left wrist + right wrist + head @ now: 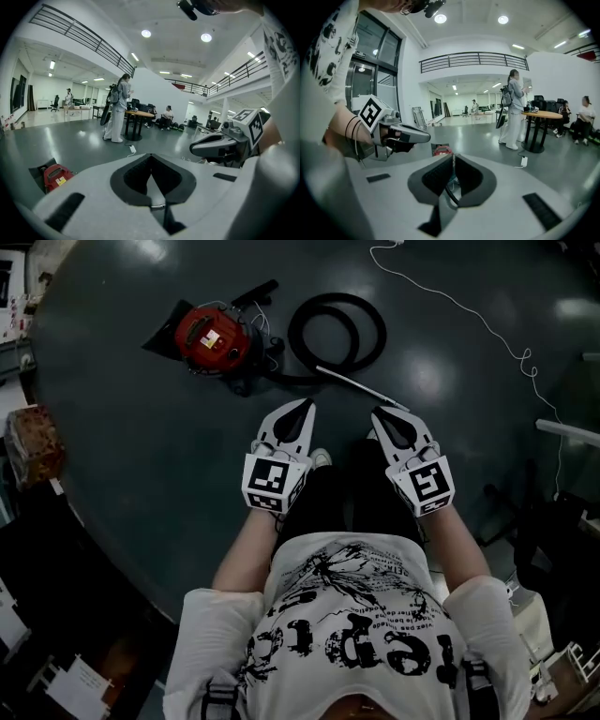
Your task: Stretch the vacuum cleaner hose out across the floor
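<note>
While my left tongs [306,407] and right tongs [379,413] hang closed on nothing, the hose [375,329] lies coiled. It is likely light and springy, so I'd grip near its wand [361,386].

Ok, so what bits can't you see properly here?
- Head view: the label on the vacuum cleaner is too small to read.
- Head view: the white cable is cut off at the top edge.
- Left gripper view: the left gripper hides the vacuum cleaner's lower part.
- Right gripper view: the right gripper's shut jaws cover most of it.
</note>
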Action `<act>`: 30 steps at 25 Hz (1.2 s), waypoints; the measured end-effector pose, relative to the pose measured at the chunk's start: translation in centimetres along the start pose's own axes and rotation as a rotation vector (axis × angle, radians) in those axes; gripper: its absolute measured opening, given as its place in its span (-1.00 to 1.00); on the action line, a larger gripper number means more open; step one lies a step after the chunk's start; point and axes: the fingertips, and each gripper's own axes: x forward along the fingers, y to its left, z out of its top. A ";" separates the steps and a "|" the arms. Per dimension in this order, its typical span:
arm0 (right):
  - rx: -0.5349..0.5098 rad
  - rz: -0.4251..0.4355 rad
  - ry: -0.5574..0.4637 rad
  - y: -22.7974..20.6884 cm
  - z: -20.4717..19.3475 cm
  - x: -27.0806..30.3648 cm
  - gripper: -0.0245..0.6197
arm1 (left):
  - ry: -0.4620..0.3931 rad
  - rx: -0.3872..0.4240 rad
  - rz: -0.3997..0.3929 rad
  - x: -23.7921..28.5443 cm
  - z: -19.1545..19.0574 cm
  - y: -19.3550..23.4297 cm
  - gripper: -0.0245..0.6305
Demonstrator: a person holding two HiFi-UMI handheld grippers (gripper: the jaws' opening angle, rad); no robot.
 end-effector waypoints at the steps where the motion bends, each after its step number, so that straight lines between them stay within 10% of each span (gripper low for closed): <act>1: 0.004 0.000 0.005 -1.1 -1.4 1.2 -0.91 | 0.001 0.006 -0.005 1.7 -1.2 0.5 -0.92; 16: 0.076 0.054 0.279 -13.9 -45.7 25.8 -0.90 | -0.039 -0.158 0.083 30.9 -35.1 8.2 -0.92; 22: -0.094 0.116 0.505 -15.7 -62.6 32.6 -0.41 | -0.003 -0.199 0.102 37.0 -46.9 11.1 -0.92; 30: -0.206 0.189 0.675 -17.3 -71.3 36.4 -0.36 | 0.130 -0.106 0.089 40.0 -53.4 12.8 -0.92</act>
